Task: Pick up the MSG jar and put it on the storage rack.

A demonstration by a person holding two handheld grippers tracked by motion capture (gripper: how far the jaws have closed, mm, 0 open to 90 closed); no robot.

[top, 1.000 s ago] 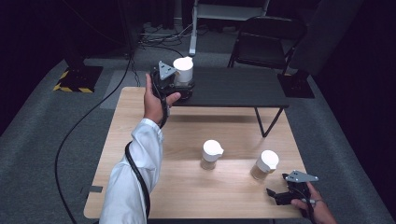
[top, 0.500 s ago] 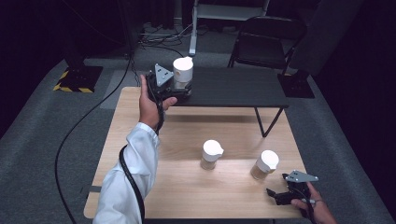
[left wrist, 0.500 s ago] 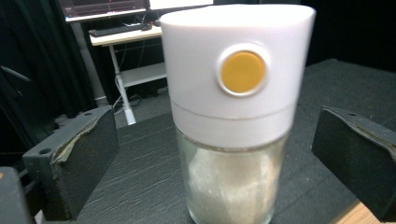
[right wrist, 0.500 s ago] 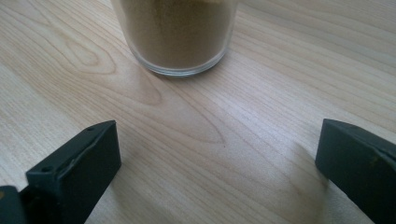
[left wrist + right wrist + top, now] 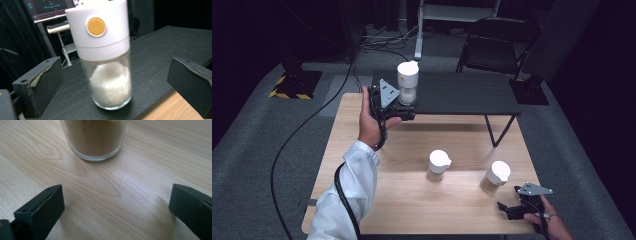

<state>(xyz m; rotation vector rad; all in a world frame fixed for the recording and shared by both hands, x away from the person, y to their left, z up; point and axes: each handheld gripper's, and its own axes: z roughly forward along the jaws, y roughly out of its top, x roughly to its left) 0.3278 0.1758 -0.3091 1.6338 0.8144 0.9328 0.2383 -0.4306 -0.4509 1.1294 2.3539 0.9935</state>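
A glass jar of white granules point(image 5: 407, 82) point(image 5: 108, 75), with a white lid and an orange button, stands on the near left edge of the low black table point(image 5: 462, 95). My left gripper point(image 5: 404, 111) point(image 5: 115, 77) is open, one jaw on each side of the jar and neither touching it. A jar of brown powder point(image 5: 495, 176) point(image 5: 93, 137) stands on the wooden table point(image 5: 377, 200) at the near right. My right gripper point(image 5: 512, 207) point(image 5: 116, 202) is open just in front of it, with bare wood between its jaws. A third white-lidded jar point(image 5: 437, 165) stands mid-table.
A dark chair point(image 5: 497, 45) stands behind the black table, and a black cable point(image 5: 297, 135) trails over the grey floor on the left. Bare wood lies between the jars and the left edge of the wooden table.
My left gripper has drawn back a little toward the person and dropped lower, while the white jar stays put on the black table. The right gripper has not moved.
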